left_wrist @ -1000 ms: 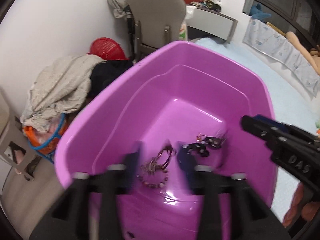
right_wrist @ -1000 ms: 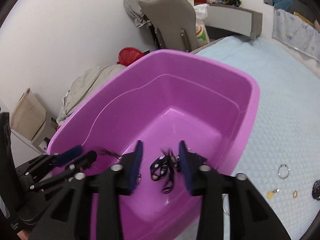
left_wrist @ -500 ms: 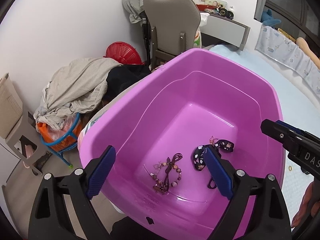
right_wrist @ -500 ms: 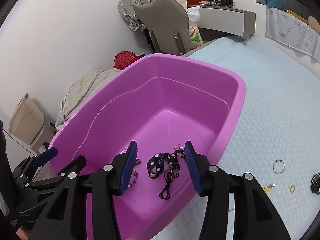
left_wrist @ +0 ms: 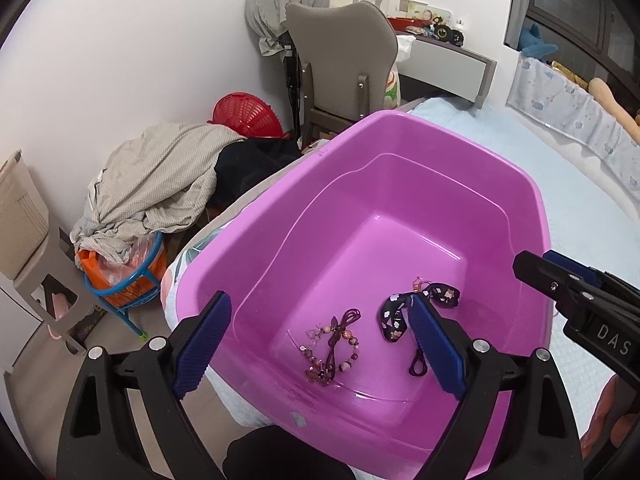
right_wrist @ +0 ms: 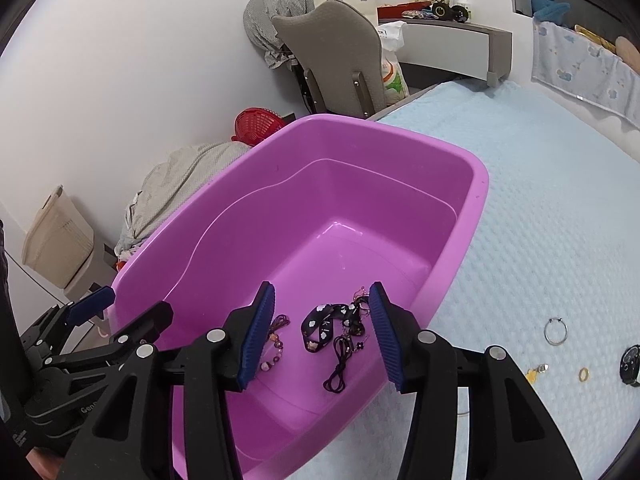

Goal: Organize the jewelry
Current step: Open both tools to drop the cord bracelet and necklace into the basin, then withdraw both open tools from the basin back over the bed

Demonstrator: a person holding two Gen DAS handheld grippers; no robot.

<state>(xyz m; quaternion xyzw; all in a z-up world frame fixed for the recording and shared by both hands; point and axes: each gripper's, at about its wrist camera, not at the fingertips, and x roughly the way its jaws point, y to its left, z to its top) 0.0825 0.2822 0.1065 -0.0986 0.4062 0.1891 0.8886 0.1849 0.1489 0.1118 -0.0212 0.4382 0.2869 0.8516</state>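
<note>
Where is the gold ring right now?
In the right wrist view, the gold ring lies on the blue bedspread at far right, outside the purple tub, between a yellow charm and a black watch.

The left gripper is a black plastic frame with triangular cut-outs in its two arms, silver screws at the joints, and ribbed dark-blue pads on the inner faces of its fingers. The right gripper has the same build: black arms, silver screws, ribbed blue pads. White letters "DAS" show on the right gripper's body in the left view, and pale lettering starting "Gen" on the left gripper's body in the right view.
</note>
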